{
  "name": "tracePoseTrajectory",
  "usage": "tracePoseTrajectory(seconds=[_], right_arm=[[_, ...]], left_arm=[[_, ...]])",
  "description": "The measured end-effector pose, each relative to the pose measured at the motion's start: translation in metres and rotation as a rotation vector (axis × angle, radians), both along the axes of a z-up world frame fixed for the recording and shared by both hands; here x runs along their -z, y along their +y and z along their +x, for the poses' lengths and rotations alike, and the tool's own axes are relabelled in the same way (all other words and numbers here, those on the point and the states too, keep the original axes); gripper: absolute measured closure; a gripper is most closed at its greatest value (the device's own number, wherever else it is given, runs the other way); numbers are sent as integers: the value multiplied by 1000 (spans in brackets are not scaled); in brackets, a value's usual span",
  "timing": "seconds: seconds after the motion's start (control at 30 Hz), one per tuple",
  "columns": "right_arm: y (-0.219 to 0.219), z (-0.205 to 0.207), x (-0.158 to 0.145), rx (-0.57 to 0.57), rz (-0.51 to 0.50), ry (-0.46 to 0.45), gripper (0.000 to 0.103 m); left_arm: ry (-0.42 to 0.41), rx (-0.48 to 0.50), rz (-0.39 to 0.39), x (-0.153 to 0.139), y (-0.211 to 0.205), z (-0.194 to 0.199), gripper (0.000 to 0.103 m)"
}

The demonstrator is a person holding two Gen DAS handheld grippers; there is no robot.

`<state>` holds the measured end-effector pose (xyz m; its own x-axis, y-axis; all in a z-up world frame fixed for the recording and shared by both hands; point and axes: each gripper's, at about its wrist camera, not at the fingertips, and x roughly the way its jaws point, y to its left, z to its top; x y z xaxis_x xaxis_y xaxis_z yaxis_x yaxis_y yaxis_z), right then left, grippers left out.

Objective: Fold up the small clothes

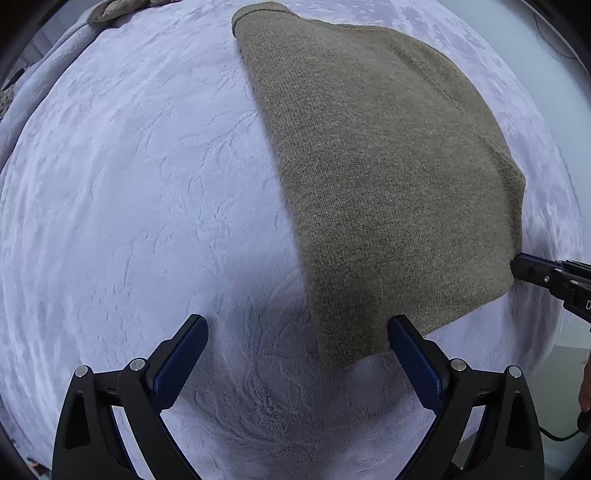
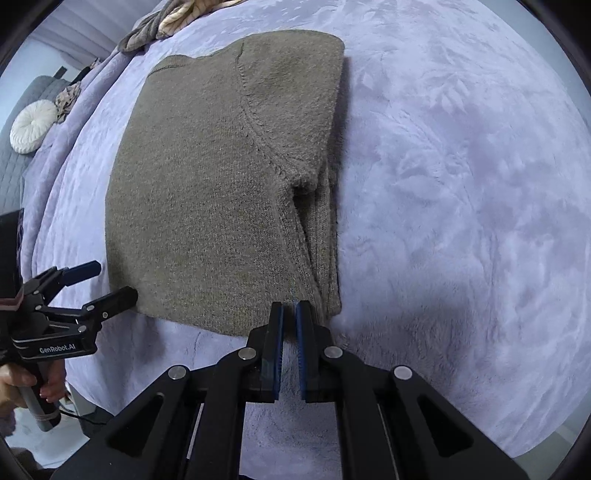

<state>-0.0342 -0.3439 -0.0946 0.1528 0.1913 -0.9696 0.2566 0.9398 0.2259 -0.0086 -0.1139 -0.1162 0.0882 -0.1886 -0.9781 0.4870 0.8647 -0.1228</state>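
Note:
An olive-brown knit sweater (image 1: 384, 177) lies folded lengthwise on a lilac plush blanket (image 1: 129, 184); it also shows in the right wrist view (image 2: 207, 192), with a sleeve folded in along its right side. My left gripper (image 1: 297, 334) is open, its jaws spread on either side of the sweater's near left corner, just short of the hem. My right gripper (image 2: 290, 308) is shut on the near right corner of the sweater's hem. The left gripper also shows at the left of the right wrist view (image 2: 107, 282), open beside the hem.
Crumpled clothes (image 2: 173, 22) lie at the far end of the blanket. A round white cushion (image 2: 31, 125) rests on a grey surface at the far left. The blanket's near edge drops off close behind both grippers.

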Motion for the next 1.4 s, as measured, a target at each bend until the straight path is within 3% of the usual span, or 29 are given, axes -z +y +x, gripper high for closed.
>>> tracePoseTrajectory(seconds=[0.1, 0.23, 0.37, 0.73, 0.83, 0.97, 1.1, 1.2, 1.4], right_arm=[[-5, -3, -3, 50, 8, 22, 97], [-10, -14, -9, 133, -24, 53, 80], [-19, -27, -13, 201, 14, 61, 75], [-22, -33, -16, 202, 18, 73, 74], [-19, -30, -13, 209, 22, 79, 62], [-19, -29, -11, 217, 24, 78, 59], [-26, -32, -13, 232, 38, 72, 46], [-31, -31, -15, 235, 38, 56, 38], [-38, -25, -19, 225, 61, 28, 30]], left_arm=[[-12, 1, 2, -9, 3, -3, 4], [-15, -18, 0, -20, 10, -4, 4], [-12, -41, -14, -28, 17, -3, 4], [-11, -65, -19, -33, 27, -3, 4], [-9, -81, -30, -32, 32, 5, 4], [3, -88, -13, -28, 41, 13, 1], [34, -83, 5, -18, 40, 16, 1], [11, -81, 30, -16, 41, 20, 1], [79, -88, -10, -6, 47, 31, 1]])
